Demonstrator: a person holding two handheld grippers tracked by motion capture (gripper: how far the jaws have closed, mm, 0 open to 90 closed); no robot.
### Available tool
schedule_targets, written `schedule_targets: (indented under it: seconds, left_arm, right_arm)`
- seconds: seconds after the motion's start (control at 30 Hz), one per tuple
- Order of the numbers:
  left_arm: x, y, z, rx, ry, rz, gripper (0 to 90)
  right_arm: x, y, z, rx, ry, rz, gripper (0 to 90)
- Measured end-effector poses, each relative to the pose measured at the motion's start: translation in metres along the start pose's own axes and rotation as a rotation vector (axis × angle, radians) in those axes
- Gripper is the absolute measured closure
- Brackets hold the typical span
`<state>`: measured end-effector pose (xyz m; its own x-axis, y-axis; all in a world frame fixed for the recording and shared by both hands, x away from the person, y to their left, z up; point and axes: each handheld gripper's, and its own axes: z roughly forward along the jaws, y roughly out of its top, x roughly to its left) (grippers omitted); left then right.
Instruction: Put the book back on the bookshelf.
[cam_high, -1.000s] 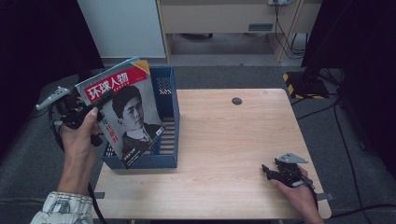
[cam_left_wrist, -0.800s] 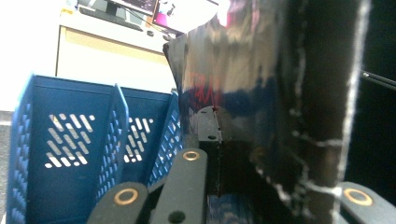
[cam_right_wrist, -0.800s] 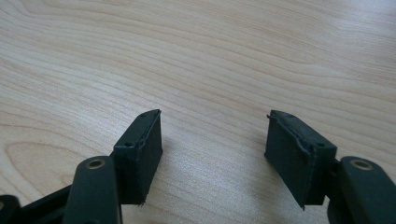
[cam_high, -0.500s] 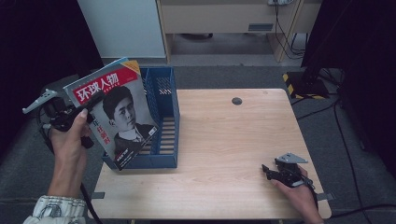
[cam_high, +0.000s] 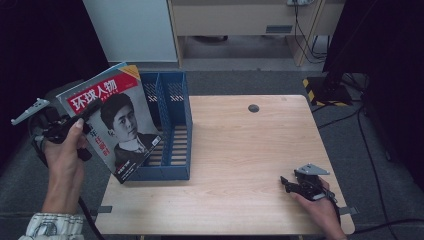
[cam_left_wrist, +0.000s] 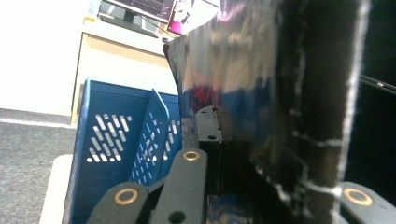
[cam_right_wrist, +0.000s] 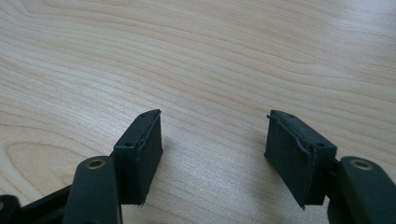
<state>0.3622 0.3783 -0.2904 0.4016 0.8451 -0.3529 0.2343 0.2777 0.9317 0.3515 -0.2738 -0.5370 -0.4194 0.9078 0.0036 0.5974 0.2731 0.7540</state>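
A magazine (cam_high: 117, 125) with a red title band and a portrait on its cover is held upright and tilted, off the table's left edge, overlapping the blue file rack (cam_high: 175, 120). My left gripper (cam_high: 91, 111) is shut on the magazine's left edge. In the left gripper view the glossy magazine (cam_left_wrist: 261, 84) stands between the jaws, one black finger (cam_left_wrist: 207, 123) pressed to it, with the blue file rack (cam_left_wrist: 116, 140) behind. My right gripper (cam_high: 286, 182) rests near the table's front right corner. Its jaws (cam_right_wrist: 215, 144) stand open over bare wood.
The wooden table (cam_high: 240, 150) has a small dark round grommet (cam_high: 253, 108) near its far edge. The file rack has two slots and stands along the left side. Cabinets and cables lie on the floor beyond the table.
My left hand has carried the magazine leftward, away from the rack's slots. The right gripper has stayed where it was.
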Motion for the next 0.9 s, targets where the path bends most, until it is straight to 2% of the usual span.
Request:
schedule_targets:
  seconds: [0.37,0.9]
  left_arm:
    - [0.011,0.0,-0.006,-0.006,0.022,-0.01,86.5]
    - [0.019,0.004,-0.014,-0.018,0.037,-0.015,86.5]
  right_arm:
    - [0.0,0.0,0.0,0.002,0.002,-0.001,36.2]
    - [0.0,0.0,0.0,0.001,0.001,0.0,36.2]
